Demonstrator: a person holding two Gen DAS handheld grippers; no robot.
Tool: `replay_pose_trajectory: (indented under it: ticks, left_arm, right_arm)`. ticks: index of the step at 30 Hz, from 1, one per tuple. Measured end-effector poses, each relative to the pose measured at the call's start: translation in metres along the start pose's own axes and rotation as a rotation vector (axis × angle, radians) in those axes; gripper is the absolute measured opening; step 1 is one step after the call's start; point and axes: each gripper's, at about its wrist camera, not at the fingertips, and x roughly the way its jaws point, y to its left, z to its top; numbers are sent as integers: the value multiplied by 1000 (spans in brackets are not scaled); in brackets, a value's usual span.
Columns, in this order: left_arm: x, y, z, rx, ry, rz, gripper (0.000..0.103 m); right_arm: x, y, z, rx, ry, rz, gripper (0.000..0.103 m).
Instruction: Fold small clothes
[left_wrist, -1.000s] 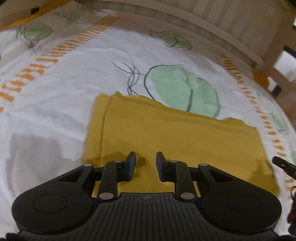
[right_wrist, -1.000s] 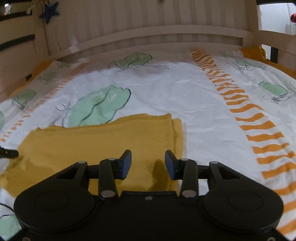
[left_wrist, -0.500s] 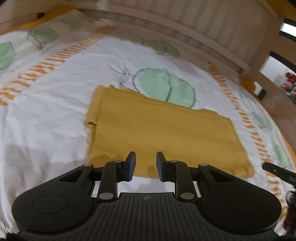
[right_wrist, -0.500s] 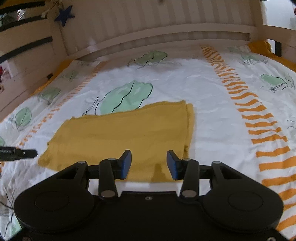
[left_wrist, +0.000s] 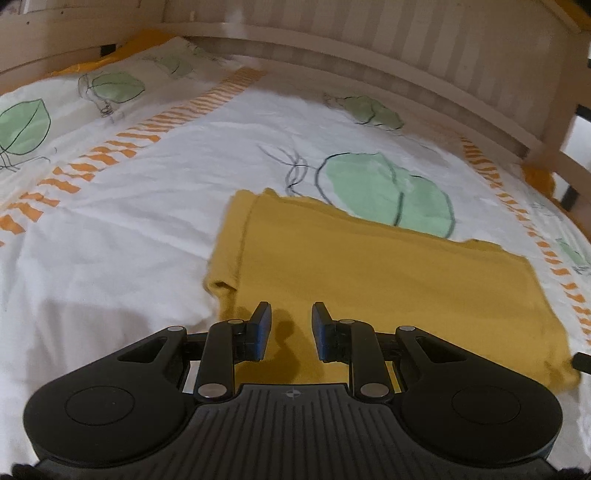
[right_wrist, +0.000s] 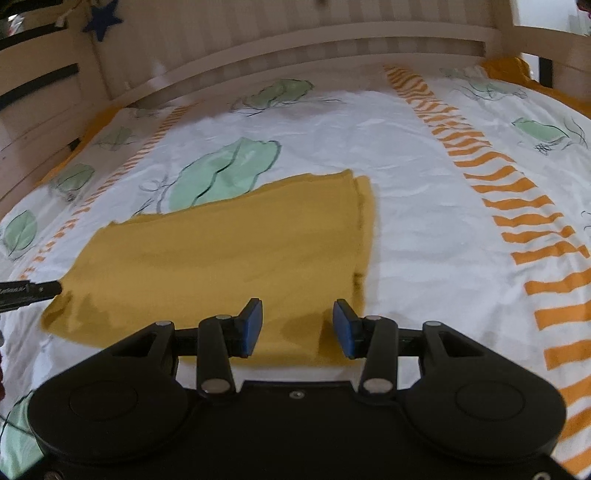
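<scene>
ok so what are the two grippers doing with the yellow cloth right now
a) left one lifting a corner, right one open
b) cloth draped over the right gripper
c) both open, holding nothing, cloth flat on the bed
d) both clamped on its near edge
c: the left gripper and right gripper both show a clear gap between their fingers with nothing in it, and the yellow cloth lies flat on the bedsheet.

Yellow garment on patterned bedsheet

Mustard garment: matt, finely knitted cloth. Bedsheet: creased white printed cotton. Bed frame: pale matt wood. Left gripper: matt black plastic.
</scene>
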Motion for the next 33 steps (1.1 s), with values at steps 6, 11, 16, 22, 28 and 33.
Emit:
replay_pose_trajectory:
  ticks: [6,11,16,22,28,33]
  left_arm:
    - [24,13,2,0,29,22,23]
    - [32,22,-3,-15,36,11,23]
    - [35,24,-8,22,28,3,25]
    - [37,21,-11,54,16,8,25]
    - [37,24,-12,37,12,-2,25]
    - [37,28,-12,18,7,-19,25]
  right_arm:
    - [22,-20,13,48,5,-14,53]
    - [45,-41,21,138,49,39,53]
    - [66,-56,25,219,71,131,56]
    - [84,-70,31,326,65,199,56]
    - [89,-62,38,300,76,171,31]
    - [80,-39,54,186,82,83,19]
